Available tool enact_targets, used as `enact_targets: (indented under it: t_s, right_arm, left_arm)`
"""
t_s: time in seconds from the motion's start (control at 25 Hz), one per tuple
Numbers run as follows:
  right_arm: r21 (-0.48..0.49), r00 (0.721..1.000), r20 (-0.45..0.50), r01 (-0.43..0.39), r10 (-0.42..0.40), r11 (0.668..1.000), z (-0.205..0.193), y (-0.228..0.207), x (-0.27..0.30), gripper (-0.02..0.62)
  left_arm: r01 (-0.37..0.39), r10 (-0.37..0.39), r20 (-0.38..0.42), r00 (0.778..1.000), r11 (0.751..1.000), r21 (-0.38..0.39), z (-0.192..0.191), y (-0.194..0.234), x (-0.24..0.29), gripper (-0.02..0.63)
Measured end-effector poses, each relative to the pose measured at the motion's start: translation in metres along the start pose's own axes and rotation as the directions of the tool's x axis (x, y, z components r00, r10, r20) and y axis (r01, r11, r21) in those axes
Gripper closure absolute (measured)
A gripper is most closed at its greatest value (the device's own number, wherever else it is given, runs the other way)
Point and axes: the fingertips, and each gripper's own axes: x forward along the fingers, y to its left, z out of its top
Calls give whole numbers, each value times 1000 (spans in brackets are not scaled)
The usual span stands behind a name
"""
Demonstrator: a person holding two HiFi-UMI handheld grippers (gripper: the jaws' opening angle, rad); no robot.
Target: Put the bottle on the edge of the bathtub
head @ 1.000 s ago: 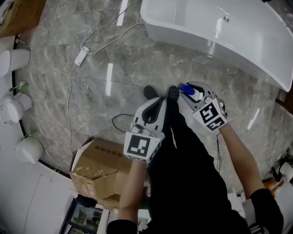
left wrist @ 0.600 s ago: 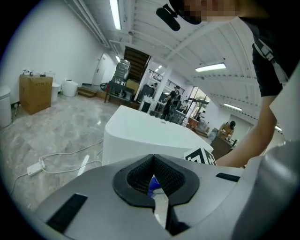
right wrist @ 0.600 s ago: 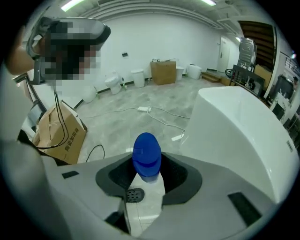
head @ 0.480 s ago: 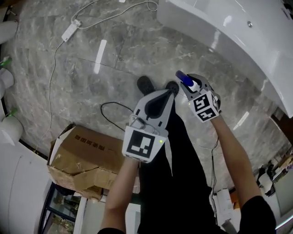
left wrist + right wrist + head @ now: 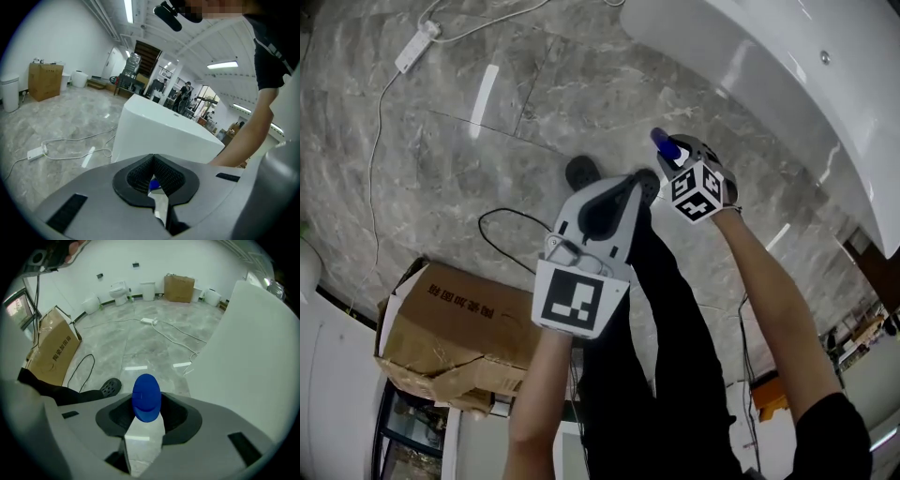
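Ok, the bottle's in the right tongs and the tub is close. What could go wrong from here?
1. The right tongs hold the bottle with its blue cap sticking out past them; set on the glossy bathtub edge, it might tip or slide on release.
2. A black cable loops on the floor beside the shoe; a step toward the tub could snag it.

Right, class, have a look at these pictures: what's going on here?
A person stands on a marble floor beside a white bathtub, holding a gripper in each hand. The right gripper is shut on a white bottle with a blue cap and is held out toward the tub. The left gripper is shut and empty. The bottle is not yet on the tub's edge.
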Motion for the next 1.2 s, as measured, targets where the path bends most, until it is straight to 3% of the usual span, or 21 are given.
enact_targets:
  t_s: [0.28, 0.64, 0.96, 1.2]
  right_arm:
    - [-32, 999, -36, 17, -18, 999, -1, -30, 73, 443]
    - [-22, 997, -37, 68, -69, 997, 17, -72, 150, 443]
    - [23, 994, -25, 107, -106, 994, 22, -96, 197, 443]
    - [12, 989, -57, 137, -136, 990, 16, -104, 217, 443]
  left_arm:
    - [-22, 22, 2, 1000, 1000, -11, -33, 38, 23, 595]
    - [-53, 55, 21, 998, 994, -95, -81, 86, 51, 595]
    - [-57, 53, -37, 998, 990, -127, -131, 102, 79, 595]
    - [-57, 52, -54, 997, 993, -106, -139, 114, 81, 595]
